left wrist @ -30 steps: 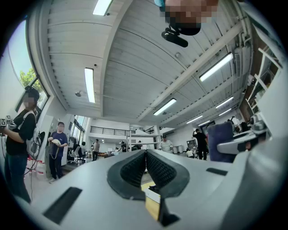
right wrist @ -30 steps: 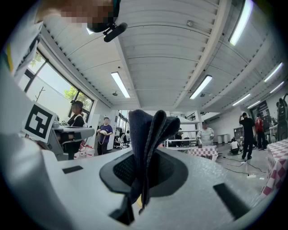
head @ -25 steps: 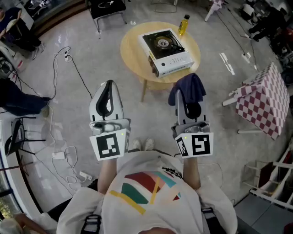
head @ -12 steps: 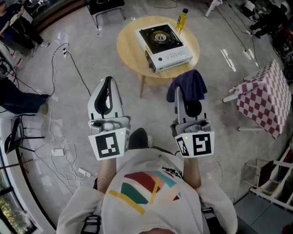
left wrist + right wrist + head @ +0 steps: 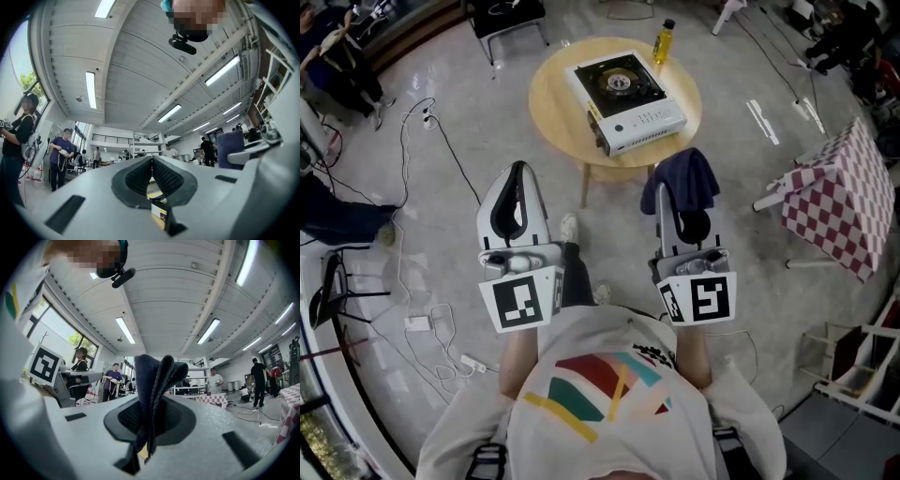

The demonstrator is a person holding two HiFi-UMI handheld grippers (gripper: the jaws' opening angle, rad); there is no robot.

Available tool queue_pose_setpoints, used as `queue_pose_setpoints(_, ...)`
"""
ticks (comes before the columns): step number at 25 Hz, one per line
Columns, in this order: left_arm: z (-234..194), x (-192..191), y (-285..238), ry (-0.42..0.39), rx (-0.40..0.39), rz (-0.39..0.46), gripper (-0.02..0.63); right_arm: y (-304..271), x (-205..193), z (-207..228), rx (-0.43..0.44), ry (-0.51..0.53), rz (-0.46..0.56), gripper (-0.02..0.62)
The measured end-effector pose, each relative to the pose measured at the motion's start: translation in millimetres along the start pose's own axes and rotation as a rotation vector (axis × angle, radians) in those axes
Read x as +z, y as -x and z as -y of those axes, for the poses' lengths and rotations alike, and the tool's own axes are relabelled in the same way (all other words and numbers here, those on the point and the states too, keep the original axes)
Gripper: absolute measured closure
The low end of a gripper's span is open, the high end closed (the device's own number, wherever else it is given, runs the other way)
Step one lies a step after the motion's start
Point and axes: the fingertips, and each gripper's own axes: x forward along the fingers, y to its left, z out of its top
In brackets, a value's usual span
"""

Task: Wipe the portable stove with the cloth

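Observation:
A white portable stove [image 5: 626,91] with a black burner top stands on a round wooden table [image 5: 558,103] ahead of me. My right gripper [image 5: 671,195] is shut on a dark blue cloth [image 5: 682,182], which droops over its tips; in the right gripper view the cloth [image 5: 157,380] stands up between the pressed pads. My left gripper [image 5: 516,176] is held level beside it, jaws closed and empty, pads [image 5: 140,176] meeting in the left gripper view. Both grippers hover over the floor, short of the table.
A yellow bottle [image 5: 662,42] stands at the table's far edge. A table with a red-checked cloth [image 5: 839,197] is at the right. Cables [image 5: 441,141] trail across the grey floor at left. A black stool [image 5: 506,14] sits beyond the table. Other people stand far off.
The table and stove have shifted slightly left and nearer the grippers as I step forward; a foot now shows below the left gripper. Both grippers keep their pose, cloth still held.

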Motion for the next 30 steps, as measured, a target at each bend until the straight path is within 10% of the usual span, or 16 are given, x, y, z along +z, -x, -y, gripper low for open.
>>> queue_pose_setpoints(30,-98.4,-111.5,-334.7,0.095,-0.212,-0.055,0.600,-324.3,-24.7,83.9,-0.159,0.065,-0.031,0.565)
